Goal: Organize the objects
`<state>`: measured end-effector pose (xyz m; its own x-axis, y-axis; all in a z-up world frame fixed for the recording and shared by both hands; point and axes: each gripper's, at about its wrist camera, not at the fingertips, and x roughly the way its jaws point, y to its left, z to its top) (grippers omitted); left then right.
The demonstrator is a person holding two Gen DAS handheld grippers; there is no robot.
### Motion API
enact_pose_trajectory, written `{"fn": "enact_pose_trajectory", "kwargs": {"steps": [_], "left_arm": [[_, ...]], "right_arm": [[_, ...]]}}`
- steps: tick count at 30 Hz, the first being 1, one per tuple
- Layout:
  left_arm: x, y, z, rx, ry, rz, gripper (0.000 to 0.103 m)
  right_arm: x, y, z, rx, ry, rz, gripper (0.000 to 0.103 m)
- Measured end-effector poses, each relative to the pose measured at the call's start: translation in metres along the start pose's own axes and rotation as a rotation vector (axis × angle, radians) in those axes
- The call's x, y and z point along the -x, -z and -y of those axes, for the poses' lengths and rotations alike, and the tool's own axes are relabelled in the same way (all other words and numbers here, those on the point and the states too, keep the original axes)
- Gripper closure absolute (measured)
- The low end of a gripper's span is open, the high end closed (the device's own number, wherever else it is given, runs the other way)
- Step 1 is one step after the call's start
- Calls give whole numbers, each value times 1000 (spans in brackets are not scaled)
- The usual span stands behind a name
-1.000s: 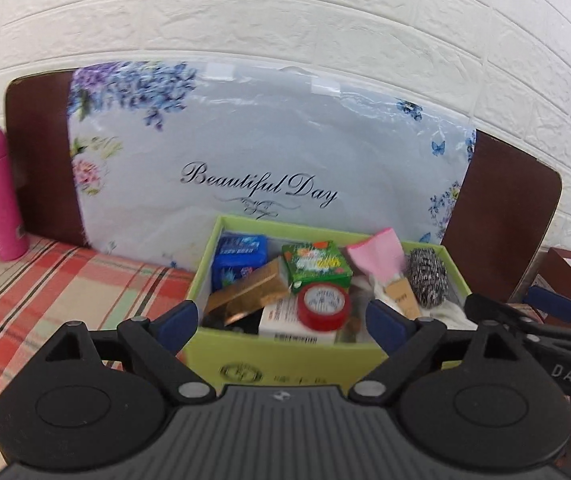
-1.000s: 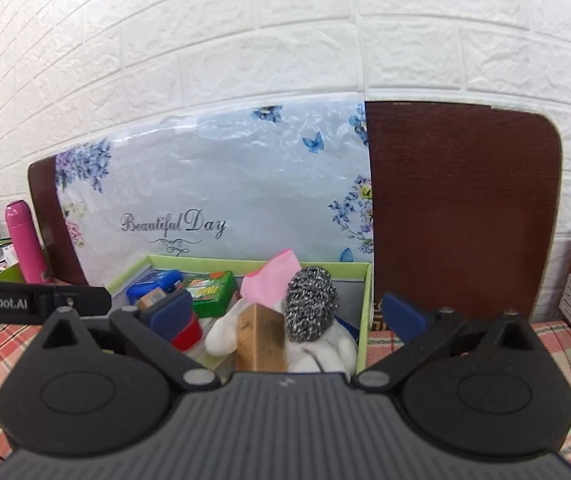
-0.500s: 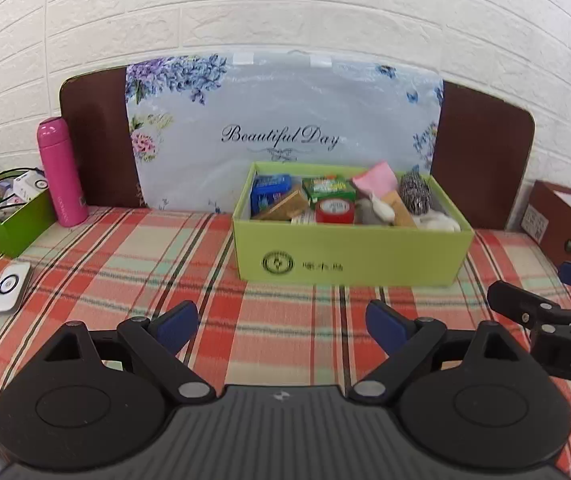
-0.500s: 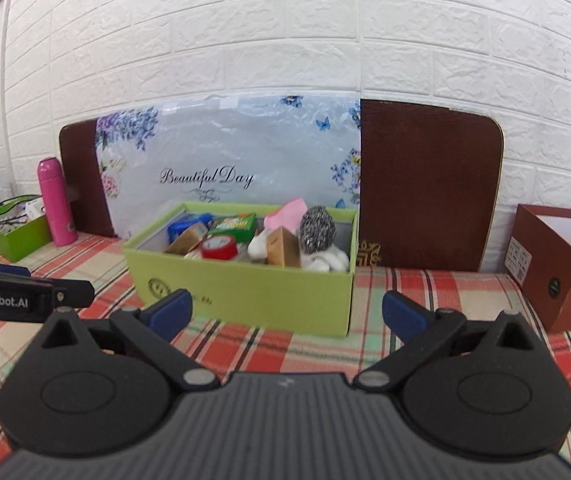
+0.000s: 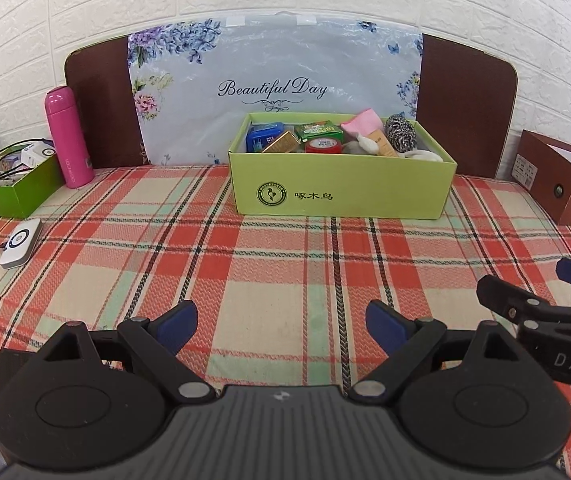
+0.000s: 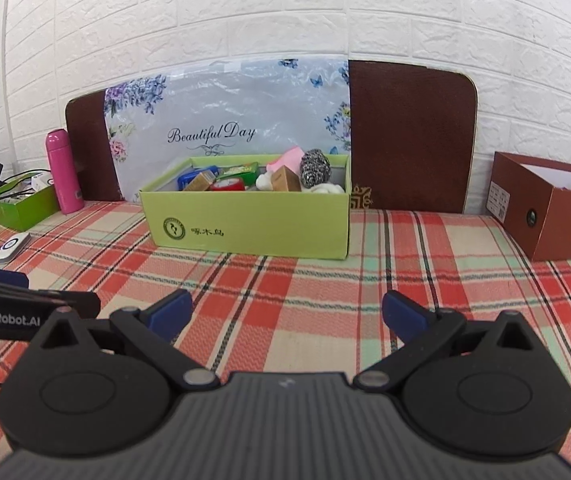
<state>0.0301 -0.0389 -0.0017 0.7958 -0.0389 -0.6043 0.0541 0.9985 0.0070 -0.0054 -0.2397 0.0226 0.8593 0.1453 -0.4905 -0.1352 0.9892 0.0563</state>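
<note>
A light green cardboard box [image 5: 341, 188] stands on the plaid tablecloth against a floral board; it also shows in the right wrist view [image 6: 253, 228]. It holds several small items: a blue pack [image 5: 260, 138], a green carton [image 5: 319, 130], a red tape roll [image 5: 323, 145], a pink cloth [image 5: 361, 122] and a steel scourer [image 5: 400, 135]. My left gripper [image 5: 281, 320] is open and empty, well in front of the box. My right gripper [image 6: 287, 314] is open and empty too, at a similar distance.
A pink bottle [image 5: 68, 136] and a darker green box with cables [image 5: 9, 188] stand at the left. A white device [image 5: 20, 242] lies on the cloth. A brown open box [image 6: 549, 204] stands at the right. The wall is close behind.
Both grippers have pulled back from over the green box toward the near side of the table. The box and its contents now look far away. Both stay open.
</note>
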Motion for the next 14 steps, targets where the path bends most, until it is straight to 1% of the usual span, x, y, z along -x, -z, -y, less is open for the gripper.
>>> {"fn": "enact_pose_trajectory", "kwargs": {"steps": [14], "left_arm": [[3,3,0,10,18,8,9]], "right_arm": [[-2,6,-3,-13,-3,-23,0]]}}
